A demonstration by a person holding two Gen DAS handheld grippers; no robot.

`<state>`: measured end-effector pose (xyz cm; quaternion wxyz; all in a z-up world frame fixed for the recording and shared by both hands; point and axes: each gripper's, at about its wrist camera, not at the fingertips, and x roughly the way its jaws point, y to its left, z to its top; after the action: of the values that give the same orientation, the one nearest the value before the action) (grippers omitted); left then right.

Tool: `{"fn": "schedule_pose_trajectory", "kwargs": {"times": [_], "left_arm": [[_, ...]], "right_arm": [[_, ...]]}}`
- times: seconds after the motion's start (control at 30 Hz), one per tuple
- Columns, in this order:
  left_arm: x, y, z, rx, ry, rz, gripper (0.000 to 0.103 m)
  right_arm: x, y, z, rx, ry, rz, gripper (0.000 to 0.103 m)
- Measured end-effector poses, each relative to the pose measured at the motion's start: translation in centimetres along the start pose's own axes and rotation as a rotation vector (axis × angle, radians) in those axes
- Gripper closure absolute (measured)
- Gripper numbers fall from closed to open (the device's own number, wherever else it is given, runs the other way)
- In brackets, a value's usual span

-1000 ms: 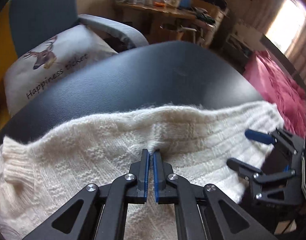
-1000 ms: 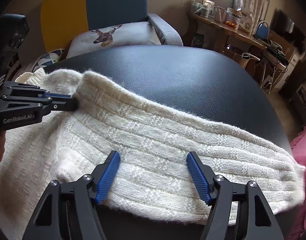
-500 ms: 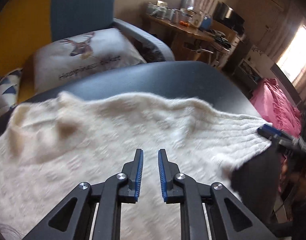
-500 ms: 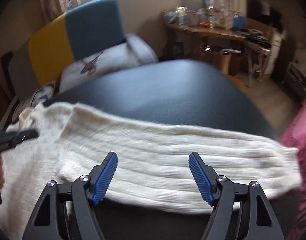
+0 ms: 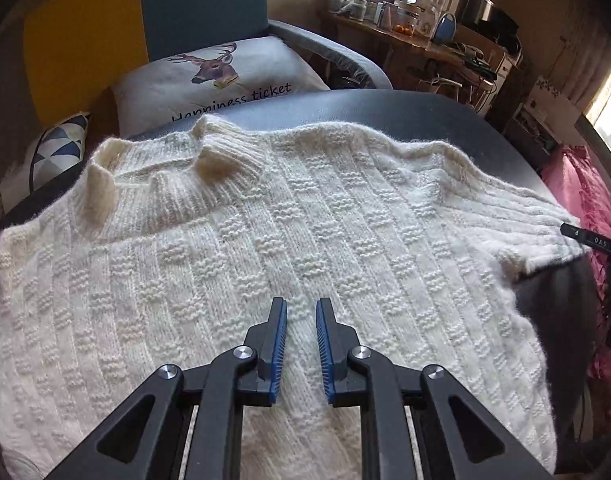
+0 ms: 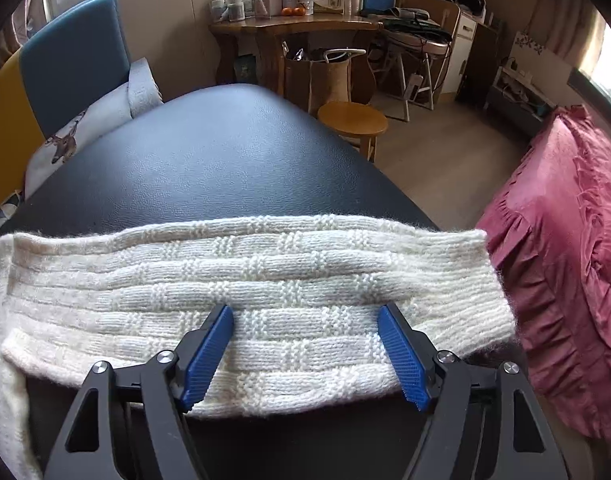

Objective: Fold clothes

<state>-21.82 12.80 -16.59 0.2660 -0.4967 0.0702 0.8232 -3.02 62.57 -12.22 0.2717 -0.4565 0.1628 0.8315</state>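
Left wrist view: the left tool (image 5: 300,322), which a second ago pinched the sweater's (image 5: 265,248) shoulder edge, now hangs slightly parted and empty over its chest, the sweater lying flat, collar away, on the tabletop (image 5: 405,110). Right wrist view: the right tool (image 6: 305,328), spread wide as before, hovers over the straightened sleeve (image 6: 265,280), so I judge smoothing done and sleeve-folding likely next

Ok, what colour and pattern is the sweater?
Cream sweater, knitted in ribs with small textured blocks; clearest in the left wrist view.
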Motion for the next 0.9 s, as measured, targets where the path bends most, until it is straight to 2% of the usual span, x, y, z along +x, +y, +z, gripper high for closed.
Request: {"fn": "schedule_pose_trajectory", "kwargs": {"times": [0.1, 0.2, 0.3, 0.37, 0.43, 0.53, 0.6, 0.63, 0.7, 0.73, 0.83, 0.87, 0.9], "left_arm": [[-2.8, -0.1, -1.7, 0.005, -0.046, -0.016, 0.088], [-5.5, -0.2, -3.8, -0.001, -0.072, -0.052, 0.088], [-7.7, 0.1, -5.9, -0.028, -0.088, -0.054, 0.088], [-8.9, 0.7, -7.6, -0.047, -0.094, -0.038, 0.088], [-10.0, 1.6, -9.3, -0.065, -0.098, -0.012, 0.088], [-10.5, 3.3, -12.1, -0.110, -0.075, 0.032, 0.088], [-10.1, 4.4, -13.6, -0.129, -0.035, 0.061, 0.088], [-9.9, 5.2, -14.4, -0.151, -0.027, 0.049, 0.088], [-10.2, 6.0, -15.3, -0.176, -0.032, 0.029, 0.088], [-10.2, 6.1, -15.1, -0.182, -0.030, 0.023, 0.088], [-10.3, 6.2, -14.1, -0.206, -0.030, 0.008, 0.088], [-10.4, 6.2, -13.7, -0.212, -0.037, -0.002, 0.088], [-10.4, 6.1, -13.3, -0.216, -0.043, -0.013, 0.088]], "right_arm": [[-3.2, 3.5, -1.0, -0.089, -0.048, 0.110, 0.028], [-6.6, 9.4, -3.1, -0.256, -0.059, 0.300, 0.028], [-9.4, 15.8, -6.2, -0.426, -0.034, 0.497, 0.032], [-10.7, 19.2, -8.6, -0.507, 0.000, 0.599, 0.033], [-10.9, 21.5, -11.0, -0.573, 0.025, 0.617, 0.033], [-9.2, 23.2, -13.2, -0.606, 0.095, 0.577, 0.033], [-7.1, 23.1, -14.1, -0.625, 0.159, 0.511, 0.032], [-6.7, 22.8, -14.6, -0.634, 0.165, 0.487, 0.032], [-6.7, 21.4, -14.6, -0.595, 0.164, 0.494, 0.033], [-6.7, 19.9, -14.3, -0.536, 0.159, 0.500, 0.033], [-6.3, 11.8, -12.3, -0.239, 0.089, 0.496, 0.031], [-6.2, 9.1, -11.6, -0.140, 0.065, 0.493, 0.029], [-6.1, 6.4, -10.9, -0.041, 0.041, 0.489, 0.023]]}}
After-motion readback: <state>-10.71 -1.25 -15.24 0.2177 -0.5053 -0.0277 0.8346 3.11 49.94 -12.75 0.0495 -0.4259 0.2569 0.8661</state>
